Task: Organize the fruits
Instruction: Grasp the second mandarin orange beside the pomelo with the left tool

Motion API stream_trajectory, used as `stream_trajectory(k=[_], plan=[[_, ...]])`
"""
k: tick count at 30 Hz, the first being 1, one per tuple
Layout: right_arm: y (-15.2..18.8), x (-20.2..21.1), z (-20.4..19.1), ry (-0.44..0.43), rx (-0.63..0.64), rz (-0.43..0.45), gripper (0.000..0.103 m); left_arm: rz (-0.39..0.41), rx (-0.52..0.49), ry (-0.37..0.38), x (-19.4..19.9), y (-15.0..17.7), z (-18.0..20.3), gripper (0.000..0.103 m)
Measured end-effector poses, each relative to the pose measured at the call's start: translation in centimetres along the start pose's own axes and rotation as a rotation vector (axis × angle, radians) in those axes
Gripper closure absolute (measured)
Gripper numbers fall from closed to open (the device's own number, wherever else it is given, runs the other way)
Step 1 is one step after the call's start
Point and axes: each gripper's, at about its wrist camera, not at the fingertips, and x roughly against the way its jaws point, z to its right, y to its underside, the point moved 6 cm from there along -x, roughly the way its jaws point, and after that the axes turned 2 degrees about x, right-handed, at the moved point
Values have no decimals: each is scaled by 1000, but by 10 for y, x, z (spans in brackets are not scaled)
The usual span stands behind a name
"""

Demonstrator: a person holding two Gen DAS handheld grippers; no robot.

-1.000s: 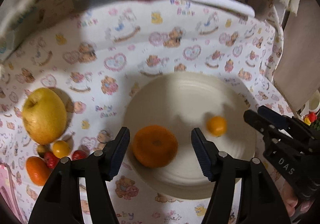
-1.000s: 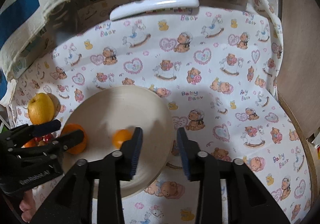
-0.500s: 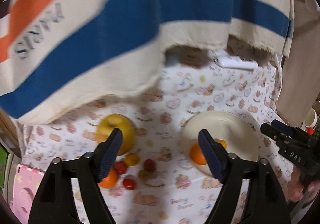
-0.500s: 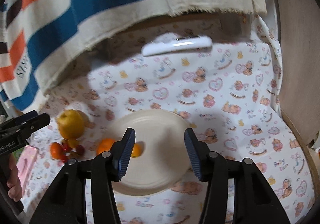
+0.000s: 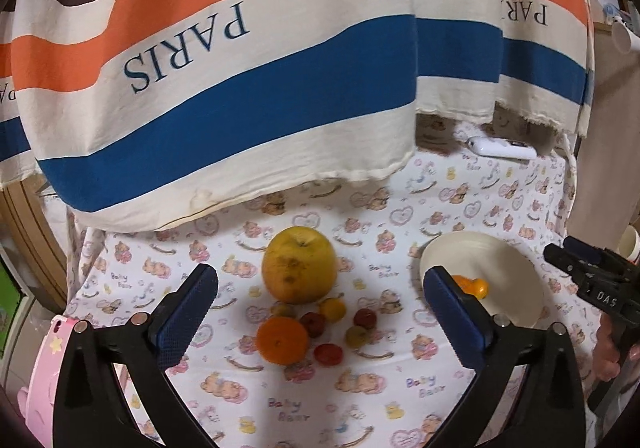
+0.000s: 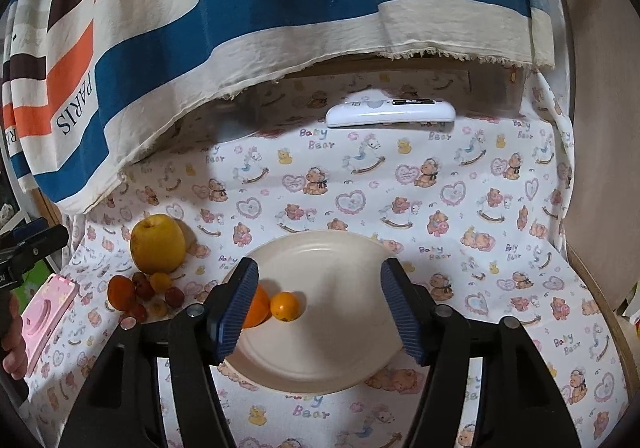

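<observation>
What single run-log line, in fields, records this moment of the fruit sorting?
left gripper: opening, empty | right gripper: opening, empty | plate: two oranges | cloth: apple, orange, small fruits

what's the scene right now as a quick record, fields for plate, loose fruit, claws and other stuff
plate: cream plate on the bear-print cloth, holding an orange and a smaller orange fruit
loose fruit: big yellow apple, orange mandarin, several small red and yellow fruits clustered on the cloth left of the plate
left claw: opening, nothing between the jaws
right claw: opening, above the plate, holding nothing
other: white remote at the far edge, pink toy camera at left, striped PARIS cloth hanging behind
</observation>
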Motion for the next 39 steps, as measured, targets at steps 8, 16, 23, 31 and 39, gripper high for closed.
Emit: stream_trajectory(k=[8,16,23,31,39], plan=[[-4,7,-11,20,9,23,38,14,29,-20,2,-2,-16,1],[-28,22,-48,1,21,61,37,-104,84,-62,-25,7,-42,1],[-42,4,-101,-36,72,63,36,-226,123,-96,-58,24,-67,10],[-48,-41,-153,-67,59,-11,36,-387,168,2,-92,50,-72,22],[-21,-70,-173,-57,137,-64,36,-438,160,20,-104,64,-63,26]])
